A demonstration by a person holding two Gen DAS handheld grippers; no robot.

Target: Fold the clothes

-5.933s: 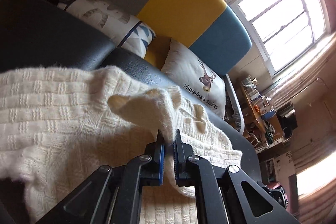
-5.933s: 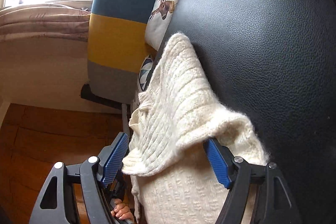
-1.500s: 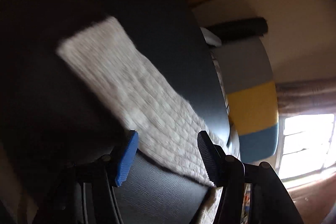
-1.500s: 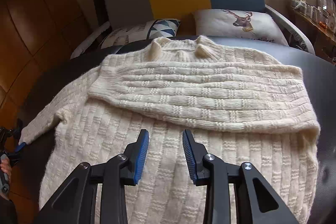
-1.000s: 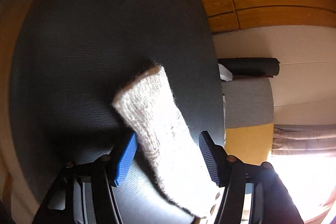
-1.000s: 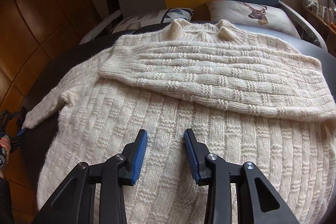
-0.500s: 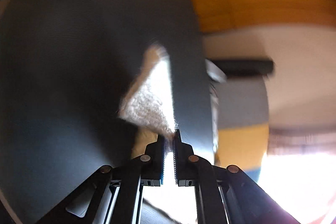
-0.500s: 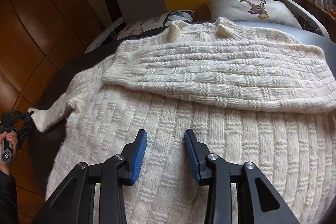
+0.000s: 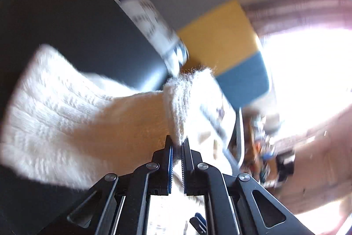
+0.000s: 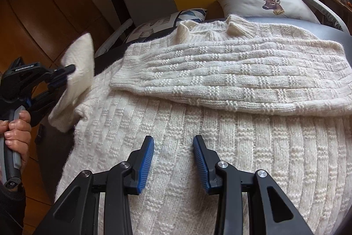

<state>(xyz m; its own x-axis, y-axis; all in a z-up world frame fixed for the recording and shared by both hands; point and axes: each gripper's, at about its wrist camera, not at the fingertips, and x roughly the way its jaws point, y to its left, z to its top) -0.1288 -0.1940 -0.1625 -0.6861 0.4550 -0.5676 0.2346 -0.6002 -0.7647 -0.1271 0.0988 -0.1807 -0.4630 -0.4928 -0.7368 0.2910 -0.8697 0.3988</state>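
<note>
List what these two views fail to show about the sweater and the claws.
- Sweater hem: cut off by the lower edge of the right wrist view.
- Right sleeve cuff: where it ends is unclear.
- Left claw view: motion blur smears the cuff and room.
- Right claw: contact with the knit not discernible.

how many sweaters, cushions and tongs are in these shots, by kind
cream knit sweater: 1
cushions: 2, the deer cushion and the geometric-print cushion
tongs: 2, the left tongs shut on the sweater sleeve cuff, and the right tongs open over the sweater
total: 5
</note>
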